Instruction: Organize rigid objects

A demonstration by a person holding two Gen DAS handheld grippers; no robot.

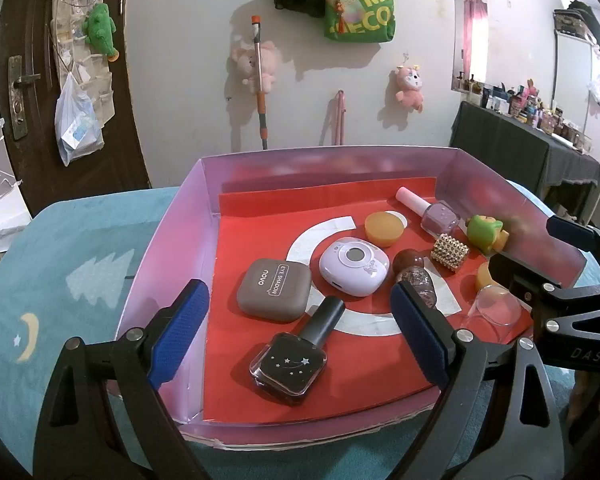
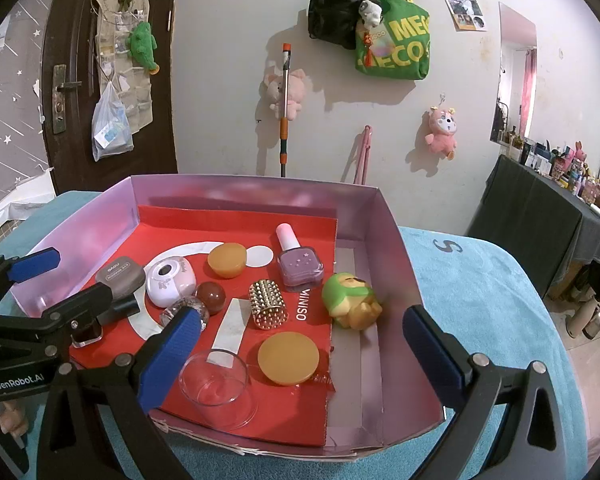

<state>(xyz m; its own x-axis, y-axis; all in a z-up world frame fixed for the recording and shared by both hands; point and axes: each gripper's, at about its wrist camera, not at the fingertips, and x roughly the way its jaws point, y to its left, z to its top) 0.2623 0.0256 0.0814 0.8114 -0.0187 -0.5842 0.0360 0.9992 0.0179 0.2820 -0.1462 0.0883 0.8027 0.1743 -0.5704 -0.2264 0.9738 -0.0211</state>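
Observation:
A lilac box (image 1: 168, 240) with a red liner holds the objects. My left gripper (image 1: 300, 336) is open, its fingers either side of a dark star-printed nail polish bottle (image 1: 290, 360) without touching it. Behind that lie a grey eye shadow case (image 1: 274, 290), a lilac compact (image 1: 354, 266) and a brown ball-topped bottle (image 1: 414, 276). My right gripper (image 2: 302, 350) is open and empty above an orange disc (image 2: 288, 358), with a clear glass cup (image 2: 216, 384) by its left finger. Further in sit a gold studded cylinder (image 2: 268, 304), a green toy figure (image 2: 352, 300), a lilac nail polish (image 2: 298, 266) and an orange dome (image 2: 227, 260).
The box stands on a teal towel-covered table (image 2: 480, 280). Its right strip (image 2: 352, 380) beside the red liner is bare apart from the toy. The left gripper (image 2: 60, 280) shows at the left edge of the right wrist view. A dark cluttered table (image 2: 540, 220) stands at the right.

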